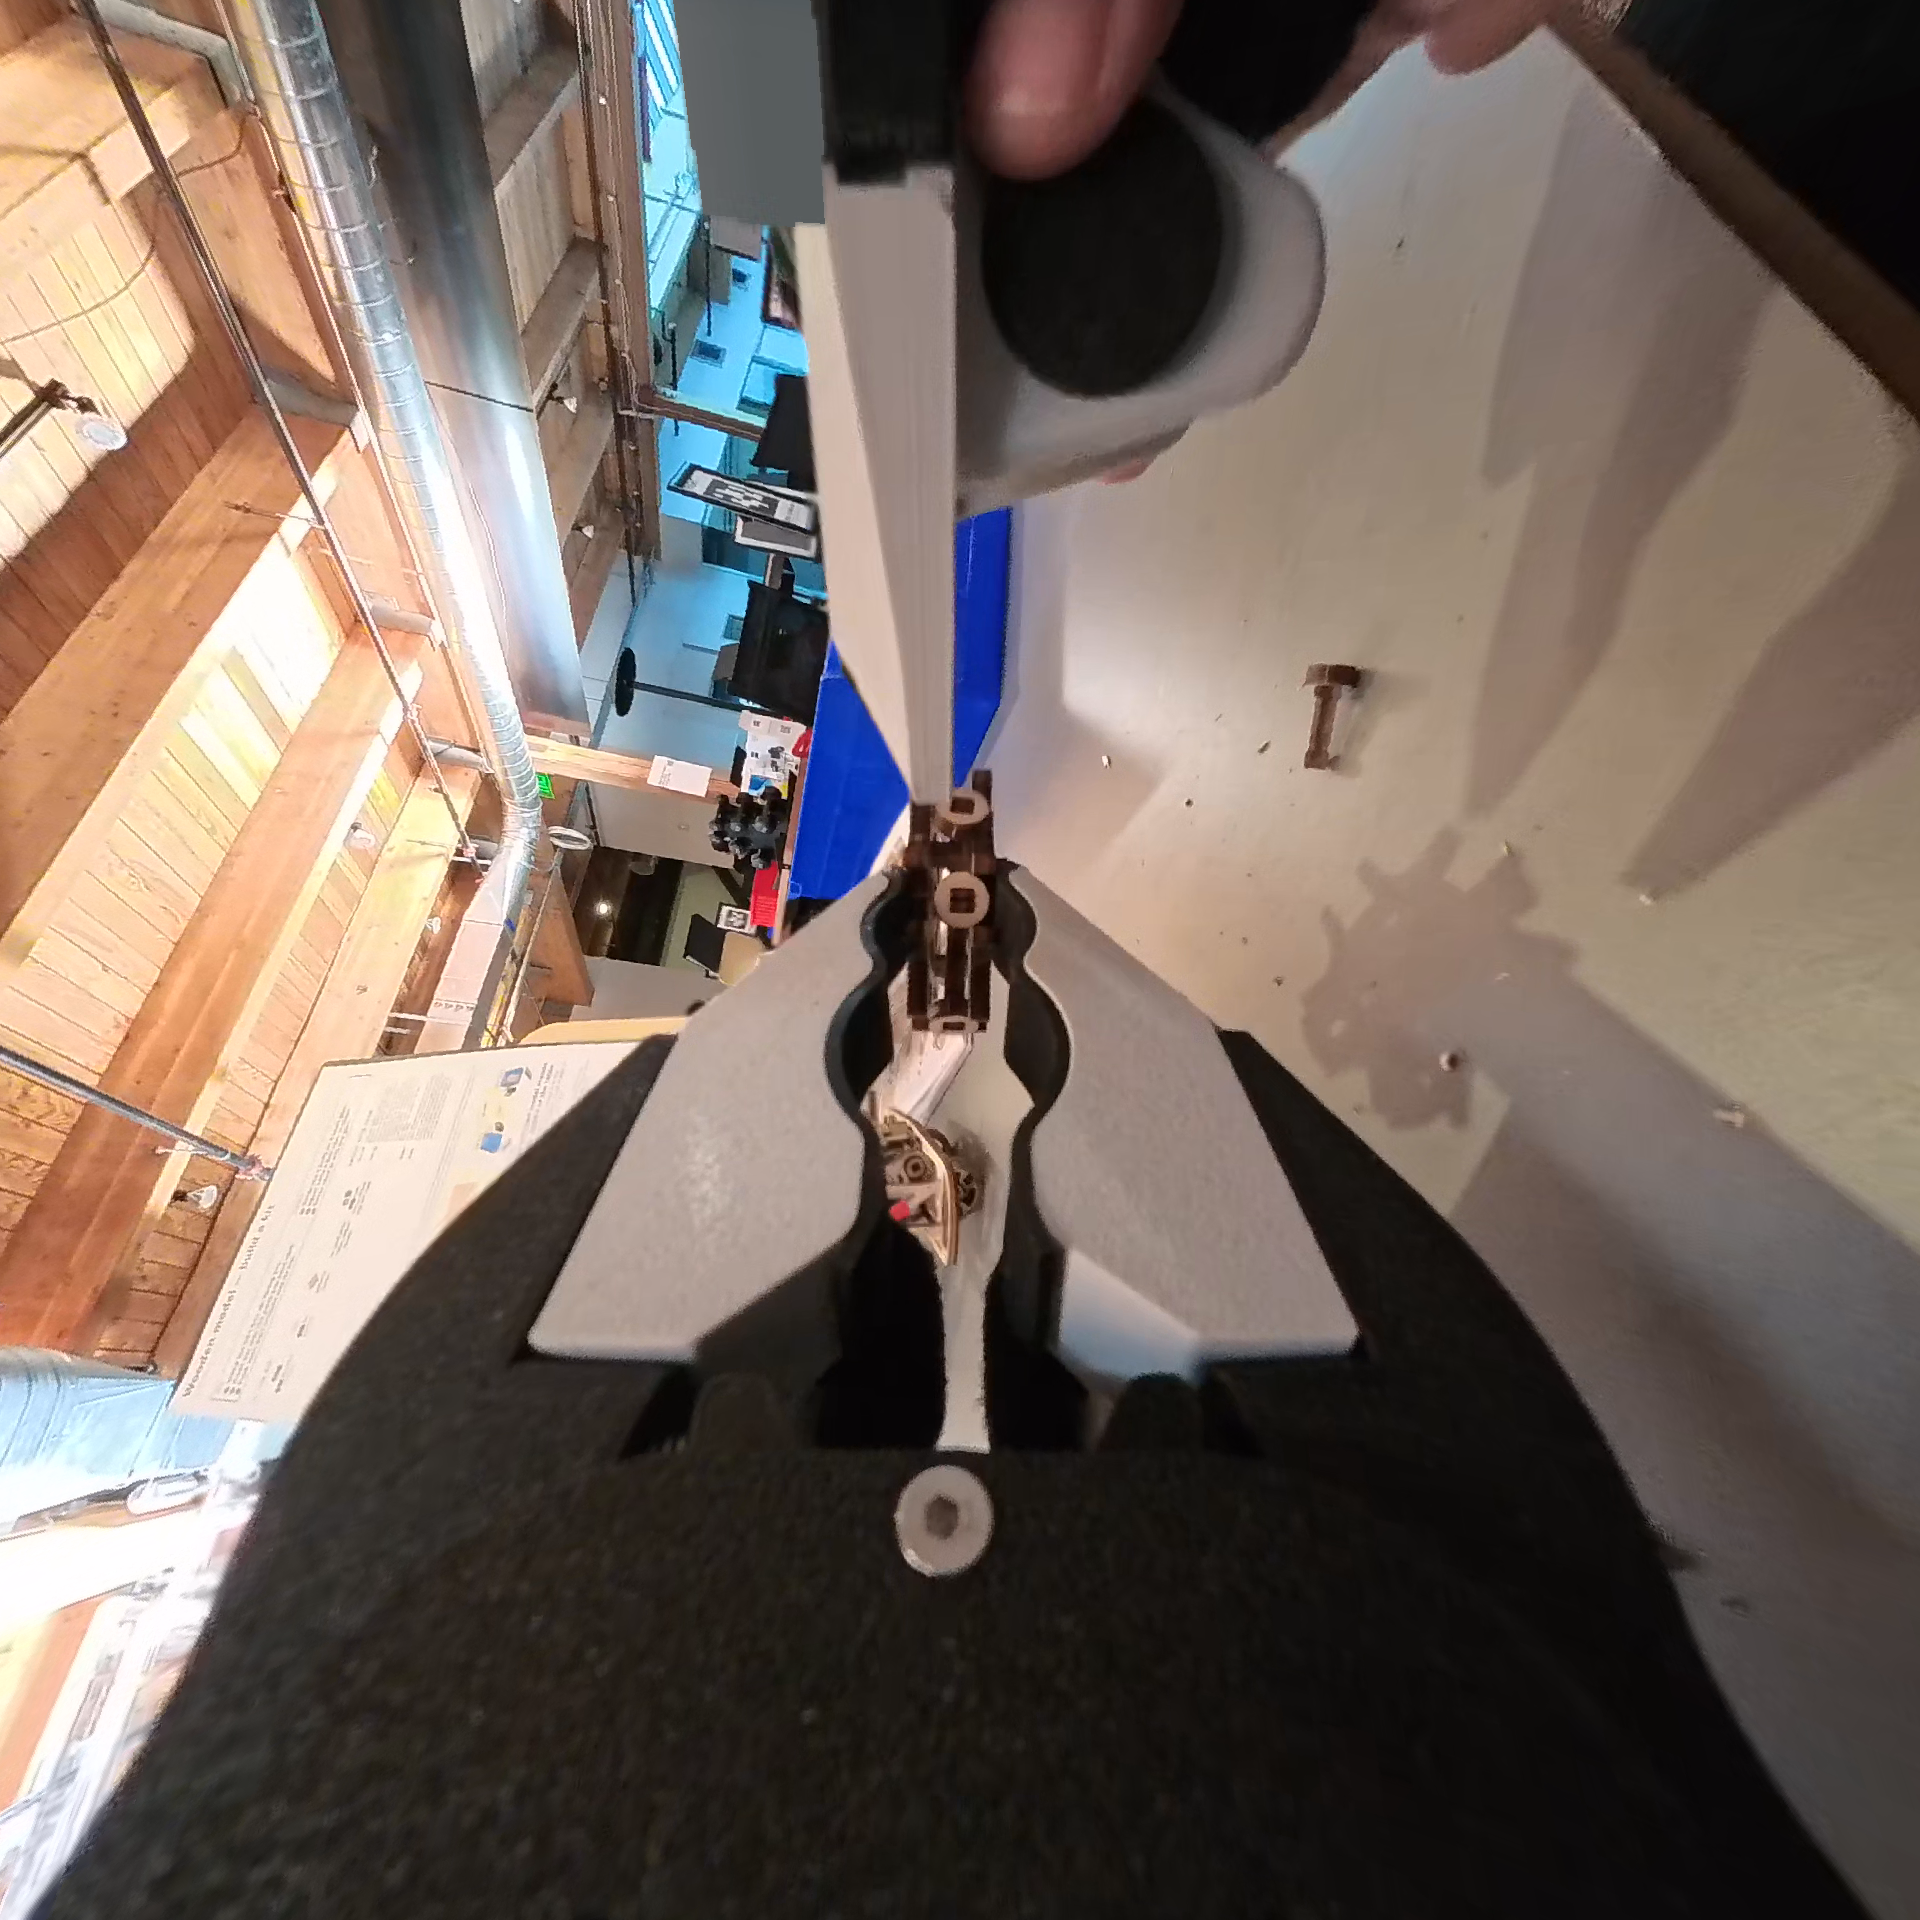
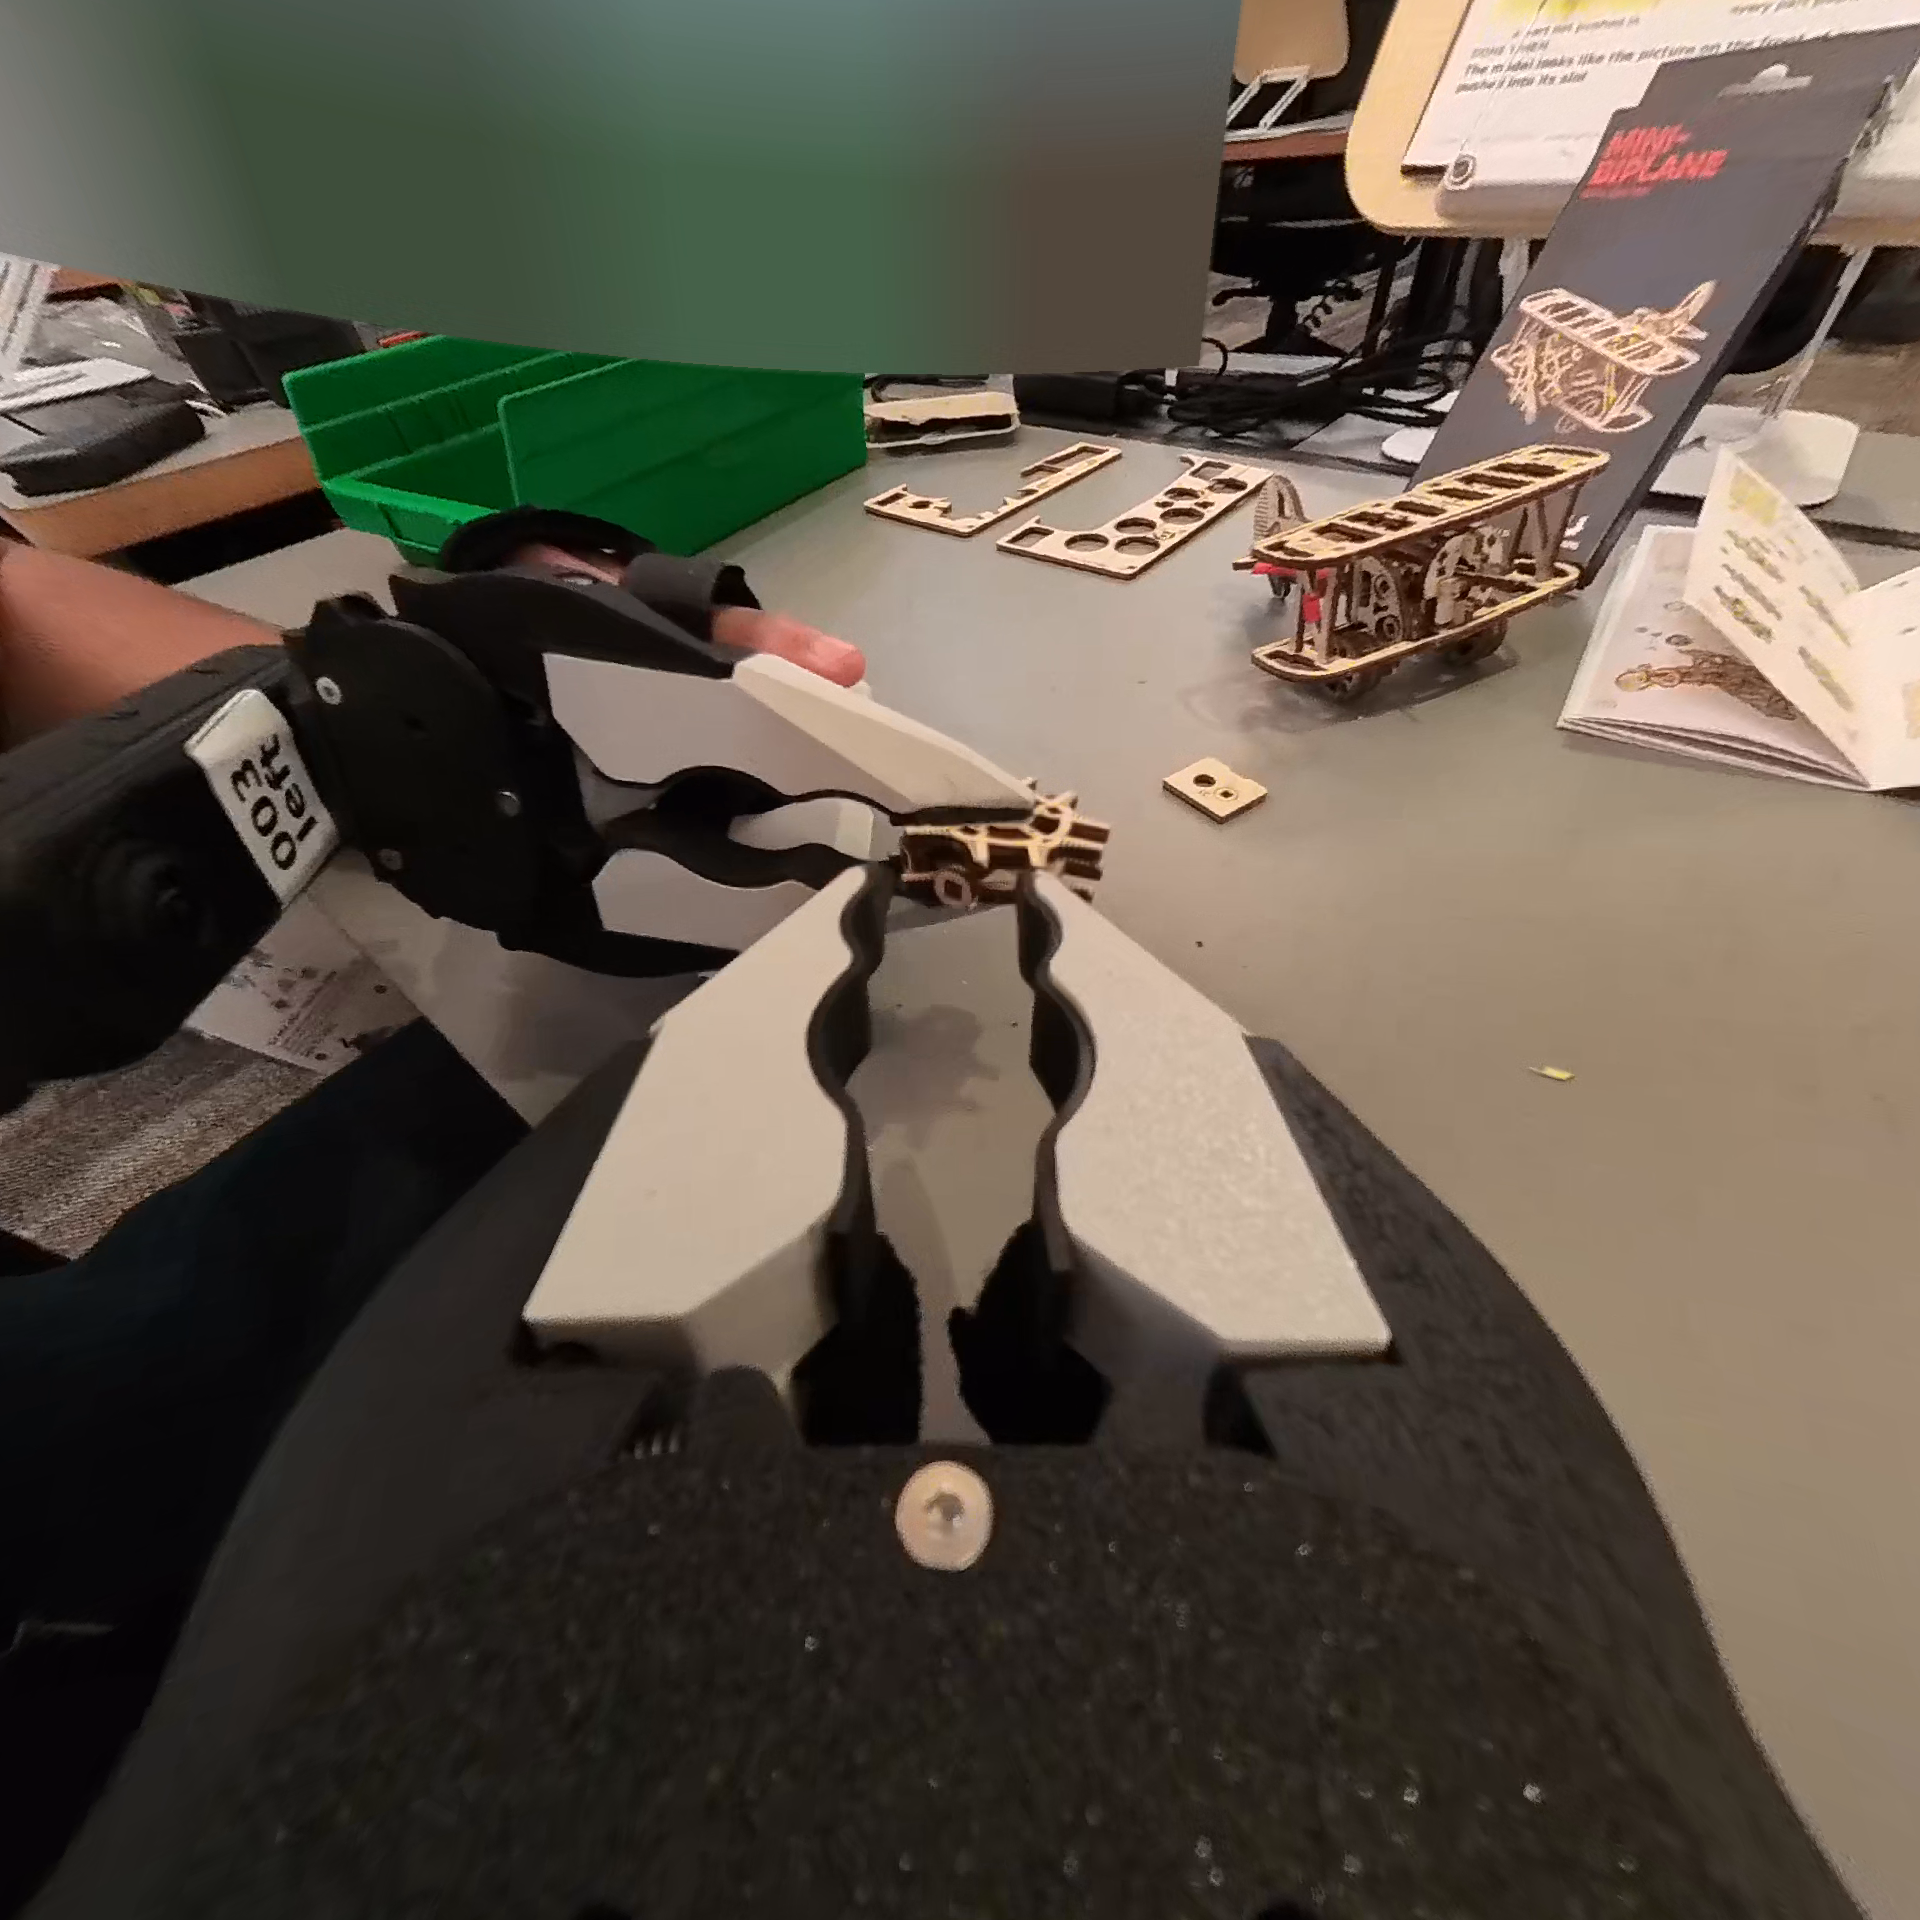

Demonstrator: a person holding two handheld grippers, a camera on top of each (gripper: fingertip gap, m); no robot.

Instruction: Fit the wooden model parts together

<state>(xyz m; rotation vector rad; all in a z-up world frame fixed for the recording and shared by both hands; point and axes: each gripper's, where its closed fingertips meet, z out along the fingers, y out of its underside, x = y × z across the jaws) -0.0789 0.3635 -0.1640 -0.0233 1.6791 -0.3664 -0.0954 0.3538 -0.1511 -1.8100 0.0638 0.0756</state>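
Two hand-held grippers meet over a grey worktop (image 2: pixel 1455 987), both clamped on one small dark-and-pale laser-cut wooden sub-assembly (image 2: pixel 997 852) held clear of the surface. In the right wrist view the left hand-held gripper (image 2: pixel 966 821) reaches in from the left, its white fingers pinched on the near-left end of the piece, while the right hand-held gripper (image 2: pixel 951 894) closes its grey fingertips on the piece's underside from the front. The sub-assembly's long axis runs roughly left to right in that view, lying about level. In the left wrist view the same piece (image 1: pixel 956 904) points straight away from the camera between the left hand-held gripper's (image 1: pixel 951 894) tips, and the right hand-held gripper's white finger (image 1: pixel 894 468) comes down onto its far end. Farther back on the worktop stand a finished pale wooden biplane model (image 2: pixel 1403 582), a dark printed card (image 2: pixel 1652 301) leaning behind it, two emptied plywood part sheets (image 2: pixel 1060 499), a small square plywood plate (image 2: pixel 1214 795), an open instruction booklet (image 2: pixel 1766 665) and a green plastic bin (image 2: pixel 582 447).
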